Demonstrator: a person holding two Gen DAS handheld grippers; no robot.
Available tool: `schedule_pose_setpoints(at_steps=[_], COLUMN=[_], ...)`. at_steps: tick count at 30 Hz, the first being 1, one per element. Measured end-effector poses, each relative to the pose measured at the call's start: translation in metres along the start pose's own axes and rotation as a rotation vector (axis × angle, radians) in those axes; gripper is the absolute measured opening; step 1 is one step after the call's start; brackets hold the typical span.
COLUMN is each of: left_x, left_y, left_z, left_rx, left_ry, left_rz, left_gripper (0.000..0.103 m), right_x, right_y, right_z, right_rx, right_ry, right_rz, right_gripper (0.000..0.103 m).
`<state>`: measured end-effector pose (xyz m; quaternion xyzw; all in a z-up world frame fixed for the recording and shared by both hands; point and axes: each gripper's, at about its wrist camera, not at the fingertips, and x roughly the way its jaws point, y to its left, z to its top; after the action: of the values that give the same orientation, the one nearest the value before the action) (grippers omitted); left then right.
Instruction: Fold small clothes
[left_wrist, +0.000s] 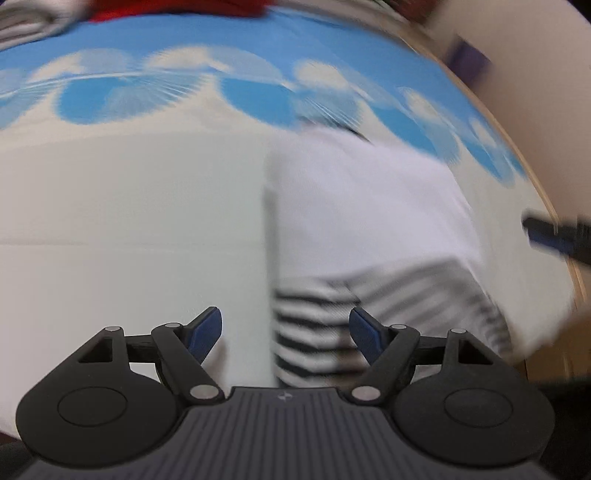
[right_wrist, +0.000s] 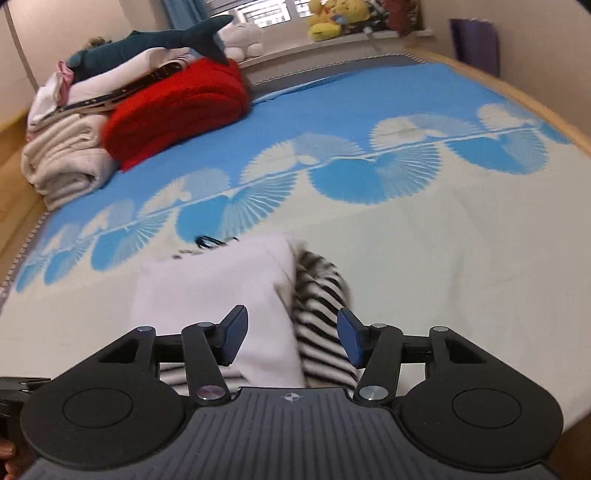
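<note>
We are hovering both the left gripper (left_wrist: 286, 334) and right gripper (right_wrist: 293, 338), jaws apart and empty, over the garment (right_wrist: 221, 291) on the bedspread (right_wrist: 443, 240) (its striped sleeve (right_wrist: 325, 332) is lying loose), risking the fold slumping open.

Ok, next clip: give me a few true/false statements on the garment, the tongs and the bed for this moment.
1. Both tongs stand open with nothing clamped. True: the left tongs and right tongs both show a gap between their pads.
2. The white garment with striped sleeves lies on the bedspread. True.
3. The garment is red. False: it is white with black-and-white stripes; the red thing is a folded blanket at the far side.
4. A plush shark lies on top of the pile of folded laundry. True.
5. The bedspread is plain grey. False: it is blue and cream with fan shapes.
</note>
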<state>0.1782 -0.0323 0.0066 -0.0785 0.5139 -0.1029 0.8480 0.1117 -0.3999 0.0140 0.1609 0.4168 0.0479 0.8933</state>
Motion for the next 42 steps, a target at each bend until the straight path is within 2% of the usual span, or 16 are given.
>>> schedule_pose_setpoints(at_steps=[5,9,11,12,13,16,19,21,24,26,30,33,35,38,40,42], left_x=[-0.006,-0.007,-0.008,-0.008,-0.006,-0.004,-0.001,0.001,-0.001,-0.005,-0.006,0.011,0.035,0.081,0.109,0.126], left_y=[0.025,0.026,0.028,0.028,0.032,0.029,0.022,0.018,0.013,0.01,0.007,0.01,0.013,0.016,0.02,0.023], left_z=[0.009,0.014,0.015,0.016,0.015,0.013,0.012,0.012,0.011,0.015,0.04,0.062,0.073,0.078,0.074,0.073], left_rx=[-0.118,-0.141,-0.155,-0.163,-0.167,-0.163,-0.14,-0.137,-0.145,-0.14,-0.107,-0.12,-0.146,-0.204,-0.242,-0.312], left_ry=[-0.038,-0.043,-0.045,-0.046,-0.045,-0.044,-0.044,-0.043,-0.052,-0.056,-0.065,-0.044,0.011,0.129,0.178,0.204], left_rz=[0.059,0.073,0.076,0.076,0.074,0.065,0.061,0.052,0.017,-0.03,-0.117,-0.147,-0.182,-0.247,-0.263,-0.291], left_gripper=[0.081,0.081,0.081,0.081,0.081,0.081,0.081,0.081,0.081,0.081,0.081,0.082,0.082,0.083,0.091,0.092], right_x=[0.057,0.086,0.103,0.108,0.109,0.095,0.103,0.113,0.116,0.107,0.075,0.073,0.081,0.092,0.094,0.096], right_y=[-0.003,0.01,0.012,0.012,0.011,-0.002,-0.009,-0.012,-0.009,-0.014,-0.029,-0.03,-0.031,-0.027,-0.027,-0.029], right_z=[0.007,0.011,0.012,0.013,0.015,0.025,0.02,0.015,0.012,0.011,0.009,0.004,-0.006,-0.019,-0.022,-0.02], right_rx=[0.128,0.137,0.144,0.157,0.177,0.274,0.26,0.249,0.183,0.203,0.283,0.244,0.234,0.17,0.148,0.172], right_ry=[0.077,0.062,0.097,0.106,0.099,-0.045,0.012,0.083,0.109,0.094,-0.001,0.066,0.17,0.284,0.294,0.292], right_rz=[-0.002,-0.027,-0.003,0.023,0.046,0.045,-0.14,-0.202,-0.294,-0.294,-0.143,-0.014,0.048,0.011,-0.019,-0.023], right_gripper=[0.055,0.054,0.035,0.003,0.002,0.001,0.001,0.002,0.003,0.011,0.049,0.063,0.063,0.066,0.068,0.062])
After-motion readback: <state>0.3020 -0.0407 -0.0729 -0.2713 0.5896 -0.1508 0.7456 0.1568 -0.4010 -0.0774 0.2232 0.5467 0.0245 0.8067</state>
